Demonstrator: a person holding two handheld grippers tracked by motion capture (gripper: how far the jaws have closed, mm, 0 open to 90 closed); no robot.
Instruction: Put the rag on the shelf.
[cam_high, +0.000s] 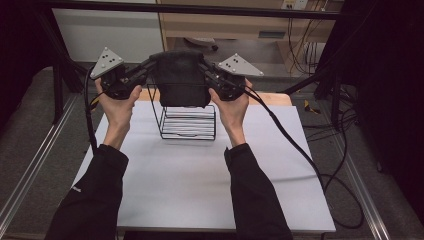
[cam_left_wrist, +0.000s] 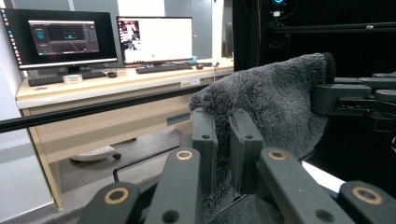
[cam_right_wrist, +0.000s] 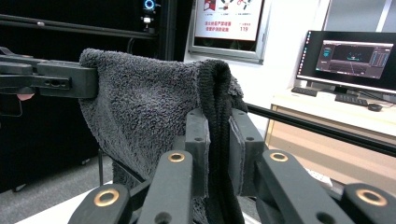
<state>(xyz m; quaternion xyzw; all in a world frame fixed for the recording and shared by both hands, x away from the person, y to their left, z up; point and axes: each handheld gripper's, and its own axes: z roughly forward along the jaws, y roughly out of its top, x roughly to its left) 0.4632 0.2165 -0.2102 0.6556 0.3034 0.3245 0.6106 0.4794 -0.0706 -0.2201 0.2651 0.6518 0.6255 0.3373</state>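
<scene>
A dark grey fluffy towel (cam_high: 180, 80) hangs stretched between both grippers above a black wire rack (cam_high: 187, 122). My left gripper (cam_high: 149, 65) is shut on the towel's left top corner, and the right gripper (cam_high: 204, 65) is shut on its right top corner. In the left gripper view the towel (cam_left_wrist: 275, 98) is pinched between my jaws, with the left gripper (cam_left_wrist: 223, 140) closed on its edge. In the right gripper view the towel (cam_right_wrist: 144, 112) hangs folded, and the right gripper (cam_right_wrist: 218, 140) clamps its thick hem. The towel's lower edge hangs in front of the rack's upper part.
The rack stands at the far middle of a white table (cam_high: 200, 180). A black frame bar (cam_high: 200, 9) crosses behind the towel. Beyond it are a wooden desk (cam_left_wrist: 107, 93) with monitors (cam_left_wrist: 154, 37). Cables (cam_high: 320, 170) trail off the table's right side.
</scene>
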